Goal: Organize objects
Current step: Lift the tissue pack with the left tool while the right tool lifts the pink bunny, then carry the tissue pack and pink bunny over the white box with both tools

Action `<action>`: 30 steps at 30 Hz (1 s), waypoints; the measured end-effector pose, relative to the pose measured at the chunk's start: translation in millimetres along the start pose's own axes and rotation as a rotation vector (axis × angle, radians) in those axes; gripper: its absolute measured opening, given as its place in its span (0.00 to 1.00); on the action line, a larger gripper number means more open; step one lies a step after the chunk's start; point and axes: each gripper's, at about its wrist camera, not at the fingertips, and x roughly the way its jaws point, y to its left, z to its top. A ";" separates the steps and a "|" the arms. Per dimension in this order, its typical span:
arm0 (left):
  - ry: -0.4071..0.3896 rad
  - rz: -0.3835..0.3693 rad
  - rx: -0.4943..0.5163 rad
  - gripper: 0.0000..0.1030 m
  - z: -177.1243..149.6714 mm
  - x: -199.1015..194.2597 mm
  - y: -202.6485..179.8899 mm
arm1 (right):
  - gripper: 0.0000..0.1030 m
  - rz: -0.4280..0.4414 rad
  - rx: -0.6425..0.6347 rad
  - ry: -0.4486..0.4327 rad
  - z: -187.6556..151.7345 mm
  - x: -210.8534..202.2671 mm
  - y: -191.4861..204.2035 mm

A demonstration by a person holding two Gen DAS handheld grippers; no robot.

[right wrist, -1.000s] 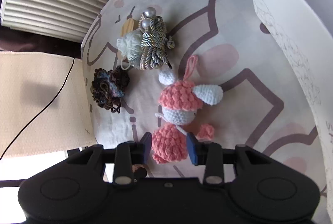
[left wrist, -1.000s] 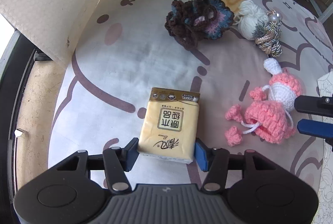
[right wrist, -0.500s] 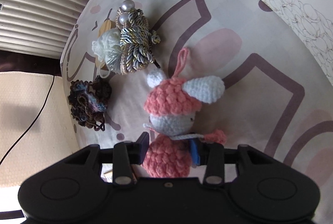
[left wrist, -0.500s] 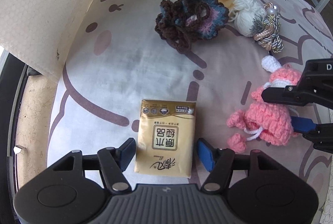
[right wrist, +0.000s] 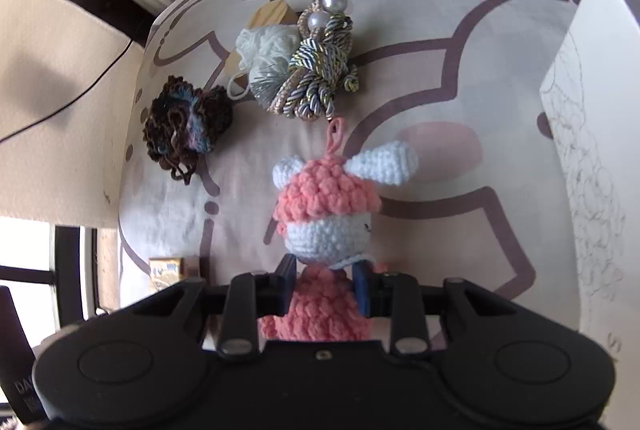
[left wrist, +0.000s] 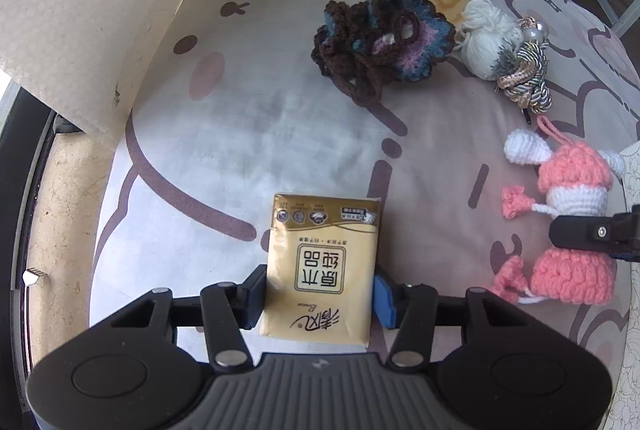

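Patterned tabletop [left wrist: 256,134], left tool [left wrist: 320,294] closing on tissue pack [left wrist: 320,266], right tool [right wrist: 326,284] clamping crochet doll [right wrist: 326,214]

1. The left gripper [left wrist: 320,294] points steeply down. Its jaws are closing, and the blue pads [left wrist: 385,296] sit against both sides of the tissue pack [left wrist: 320,262].
2. The right gripper [right wrist: 325,286] also tilts steeply down. Its jaws are clamped tight on the lower body of the pink crochet doll [right wrist: 320,306], squeezing the yarn between the pads.
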 end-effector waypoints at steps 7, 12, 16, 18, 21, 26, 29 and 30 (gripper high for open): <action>-0.038 -0.023 -0.008 0.52 -0.8 -22.8 -3.1 | 0.30 -0.055 -0.186 0.029 -11.0 -17.7 1.8; -0.065 -0.027 -0.007 0.52 -0.6 -47.7 -11.3 | 0.30 -0.085 -0.291 0.000 -21.8 -35.5 7.4; -0.080 -0.022 0.002 0.52 -7.9 -63.5 -17.8 | 0.30 -0.105 -0.337 -0.026 -29.5 -50.2 8.6; -0.088 -0.012 0.015 0.52 -12.0 -70.2 -22.3 | 0.30 -0.113 -0.343 -0.034 -32.1 -55.8 7.9; -0.090 -0.013 0.005 0.52 -19.4 -78.8 -27.7 | 0.30 -0.119 -0.350 -0.053 -35.4 -64.3 7.9; -0.105 0.007 0.006 0.52 -31.4 -95.0 -39.6 | 0.30 -0.122 -0.372 -0.097 -42.9 -82.8 9.3; -0.133 -0.009 0.007 0.52 -35.1 -109.6 -46.3 | 0.30 -0.123 -0.376 -0.123 -46.2 -93.5 10.1; -0.141 -0.018 0.005 0.52 -36.1 -113.7 -48.2 | 0.30 -0.121 -0.375 -0.131 -47.2 -97.1 10.0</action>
